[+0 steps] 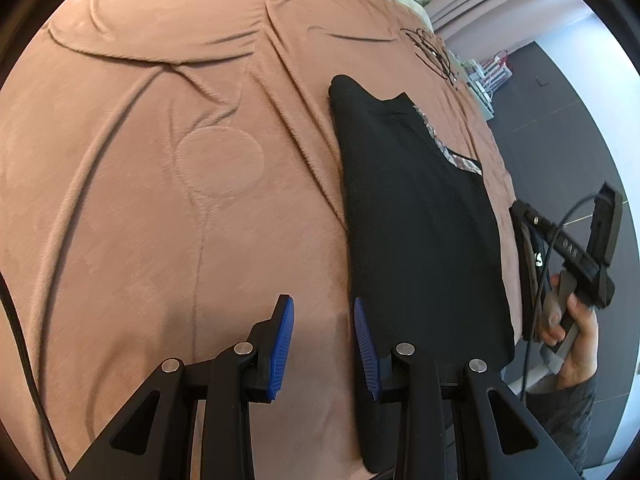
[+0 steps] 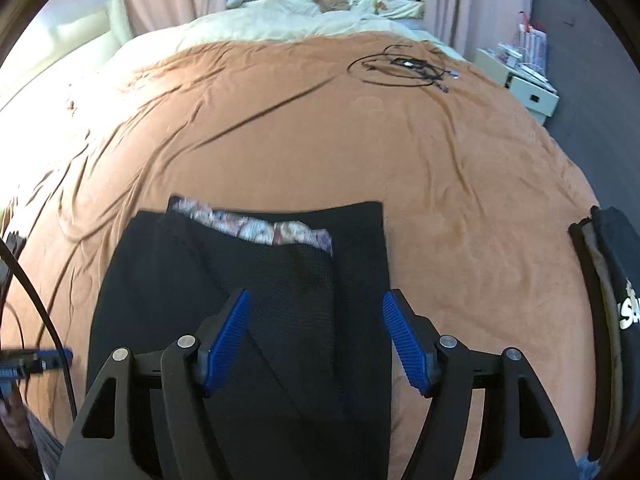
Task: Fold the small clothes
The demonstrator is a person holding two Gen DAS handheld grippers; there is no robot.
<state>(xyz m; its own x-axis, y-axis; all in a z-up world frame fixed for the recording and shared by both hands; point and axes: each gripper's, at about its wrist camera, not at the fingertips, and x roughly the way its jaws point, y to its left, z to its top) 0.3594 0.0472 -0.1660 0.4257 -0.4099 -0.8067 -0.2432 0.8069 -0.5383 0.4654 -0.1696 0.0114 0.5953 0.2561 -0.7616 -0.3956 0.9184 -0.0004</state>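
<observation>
Fingers of left gripper (image 1: pixel 323 350) spread apart, empty, at lower centre of frame just beside left edge of black garment (image 1: pixel 416 216); fingers of right gripper (image 2: pixel 316 336) likewise parted, empty, over garment's near half at lower centre; garment flat on brown bedspread (image 2: pixel 280 132), partly folded, patterned lining (image 2: pixel 264 232) exposed at far edge; second dark garment (image 2: pixel 620 300) at right edge; advisable: pinch both near corners evenly, lift low, lay edge square to far hem.
</observation>
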